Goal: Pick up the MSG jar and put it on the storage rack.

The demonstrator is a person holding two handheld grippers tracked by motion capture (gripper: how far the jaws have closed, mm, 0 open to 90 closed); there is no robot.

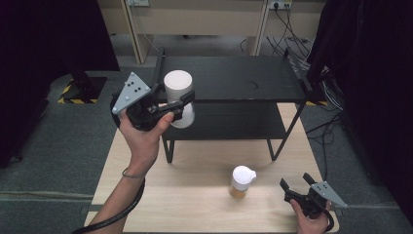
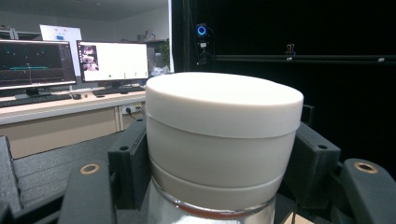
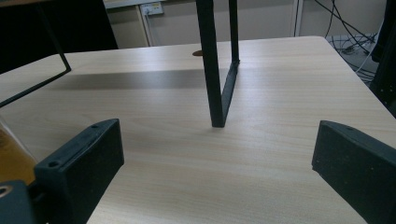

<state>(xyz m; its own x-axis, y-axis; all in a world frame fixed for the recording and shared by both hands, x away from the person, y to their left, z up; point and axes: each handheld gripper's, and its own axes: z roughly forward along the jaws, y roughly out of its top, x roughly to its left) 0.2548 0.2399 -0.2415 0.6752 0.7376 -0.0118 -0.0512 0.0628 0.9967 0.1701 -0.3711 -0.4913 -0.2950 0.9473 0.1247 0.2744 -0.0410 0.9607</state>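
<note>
- The left gripper (image 1: 187, 100) was clenched on a white-lidded jar (image 1: 178, 97), held in the air at the front left corner of the black shelf rack (image 1: 234, 78), about level with its upper tier.
- In the left gripper view the black jaws pressed both sides of the jar (image 2: 223, 140) just under its white lid, with a clear body showing beneath.
- The right gripper (image 1: 298, 184) rested low over the near right part of the table, its jaws standing wide apart with nothing between them.
- A second jar (image 1: 242, 181) with a white lid and amber contents stood upright on the table, near the right gripper and to its left.
- The surface was a light wood-grain table (image 1: 195, 190); the bare part seen in the right gripper view (image 3: 261, 154) was unmarked, and the rack's thin black leg (image 3: 212, 70) stood on it.
- The rack had two dark tiers, and both looked bare from the high view.
- The floor round the table was grey carpet (image 1: 53, 141), with a yellow-and-black hazard strip (image 1: 73, 100) at the left and loose cables (image 1: 292, 46) behind the rack.
- Dark curtains closed in both sides of the room.
- The left gripper view showed a desk (image 2: 60, 105) carrying lit monitors (image 2: 112, 60) and a keyboard, and a camera with a blue ring light (image 2: 201, 31) on the black backdrop.
</note>
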